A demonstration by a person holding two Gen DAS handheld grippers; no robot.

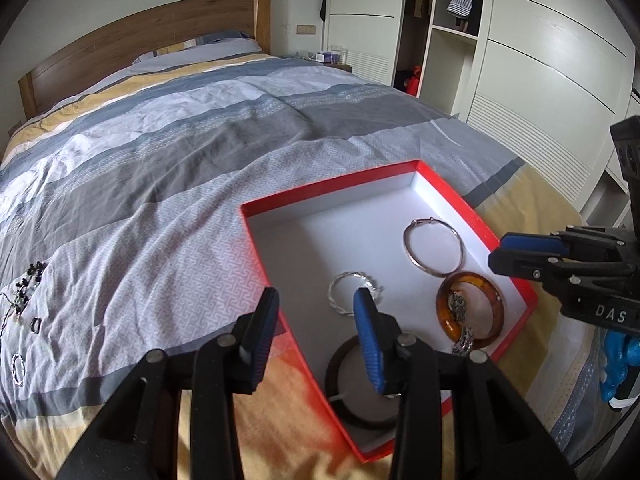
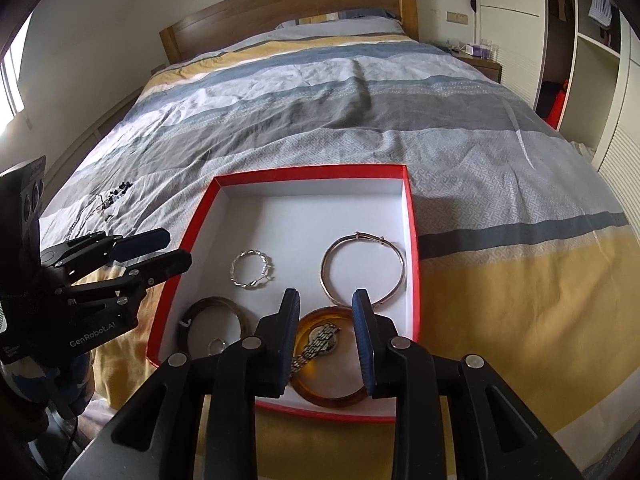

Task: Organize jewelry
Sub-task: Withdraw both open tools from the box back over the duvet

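A red box [image 1: 476, 216] [image 2: 312, 171] with a white inside lies on the bed. It holds a thin silver bangle [image 1: 434, 272] [image 2: 394, 252], a twisted silver bangle [image 1: 340, 280] [image 2: 248, 256], an amber bangle [image 1: 496, 292] [image 2: 332, 402] with a metal watch [image 1: 458, 306] [image 2: 324, 338] inside it, a dark bangle [image 1: 336, 360] [image 2: 196, 308] and a small ring [image 2: 217, 345]. My left gripper [image 1: 318, 300] [image 2: 160, 246] is open and empty over the box's left edge. My right gripper [image 2: 326, 300] [image 1: 496, 250] is open and empty above the amber bangle.
Loose jewelry lies on the striped quilt left of the box: black beads [image 1: 34, 274] [image 2: 118, 192], chains [image 2: 86, 216] and small rings [image 1: 18, 364]. A white wardrobe [image 1: 540, 60] stands to the right. A wooden headboard [image 2: 288, 8] is at the far end.
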